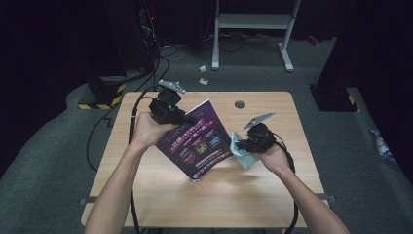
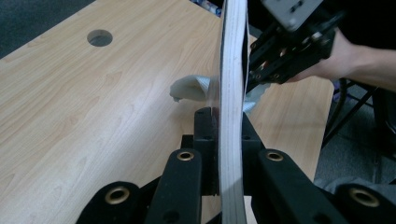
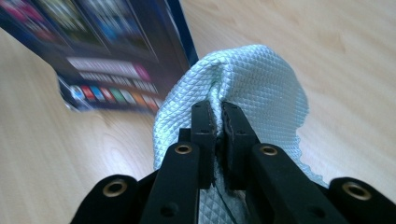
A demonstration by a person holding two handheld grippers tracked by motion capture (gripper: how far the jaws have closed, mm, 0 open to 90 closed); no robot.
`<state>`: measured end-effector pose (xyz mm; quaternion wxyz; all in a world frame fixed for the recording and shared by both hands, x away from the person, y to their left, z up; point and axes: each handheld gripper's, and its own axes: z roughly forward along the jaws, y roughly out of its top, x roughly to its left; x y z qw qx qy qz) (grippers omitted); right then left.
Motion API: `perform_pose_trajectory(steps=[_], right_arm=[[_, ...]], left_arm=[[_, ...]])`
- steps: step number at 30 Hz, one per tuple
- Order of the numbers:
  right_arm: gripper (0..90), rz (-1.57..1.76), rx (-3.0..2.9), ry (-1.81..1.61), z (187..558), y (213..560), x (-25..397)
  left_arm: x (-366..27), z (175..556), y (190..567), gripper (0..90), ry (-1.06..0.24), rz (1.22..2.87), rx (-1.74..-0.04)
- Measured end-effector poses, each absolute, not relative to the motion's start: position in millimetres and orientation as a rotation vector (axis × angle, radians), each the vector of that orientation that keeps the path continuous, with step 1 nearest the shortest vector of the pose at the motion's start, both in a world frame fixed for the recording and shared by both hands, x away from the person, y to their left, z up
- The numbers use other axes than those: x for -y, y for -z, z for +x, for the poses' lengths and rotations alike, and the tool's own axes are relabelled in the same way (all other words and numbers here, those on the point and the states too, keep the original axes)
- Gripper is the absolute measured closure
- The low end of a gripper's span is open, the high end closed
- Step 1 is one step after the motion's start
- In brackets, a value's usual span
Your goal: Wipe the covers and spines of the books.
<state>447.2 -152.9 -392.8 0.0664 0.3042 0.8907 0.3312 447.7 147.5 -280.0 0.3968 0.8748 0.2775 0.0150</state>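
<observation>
A dark purple book (image 1: 196, 140) with colourful cover print is held tilted above the wooden table (image 1: 272, 112). My left gripper (image 1: 181, 117) is shut on its upper edge; in the left gripper view the white page block (image 2: 232, 93) runs up between the jaws of that gripper (image 2: 227, 122). A light blue textured cloth (image 1: 238, 148) hangs bunched at the book's right side. My right gripper (image 1: 242, 144) is shut on the cloth (image 3: 243, 79), its jaws (image 3: 218, 119) pinching a fold, with the book's cover (image 3: 102, 51) just to the left.
A round cable hole (image 1: 239, 104) lies in the table near its far edge. Black cables (image 1: 131, 122) trail off the left side. A white metal frame (image 1: 253, 29) stands on the grey carpet behind, with paper scraps (image 1: 203, 75) near it.
</observation>
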Motion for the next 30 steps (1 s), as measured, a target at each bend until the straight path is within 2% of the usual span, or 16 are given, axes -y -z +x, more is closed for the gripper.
perform_pose_trajectory(steps=[6, 15, 22, 30], right_arm=[[84.7, 0.889, -2.637, -1.089, 449, 368, 147], [84.7, 0.975, -2.700, -1.010, 450, 403, 162], [84.7, 0.932, -2.653, -1.096, 445, 372, 160], [84.7, 0.826, -2.585, -1.198, 442, 318, 144]], left_arm=[[-150, 449, 282, 83.7, -0.038, 2.190, -0.706], [-147, 450, 284, 83.7, -0.030, 2.206, -0.703], [-136, 455, 288, 83.7, -0.009, 2.212, -0.697], [-130, 453, 285, 83.7, -0.028, 2.235, -0.688]])
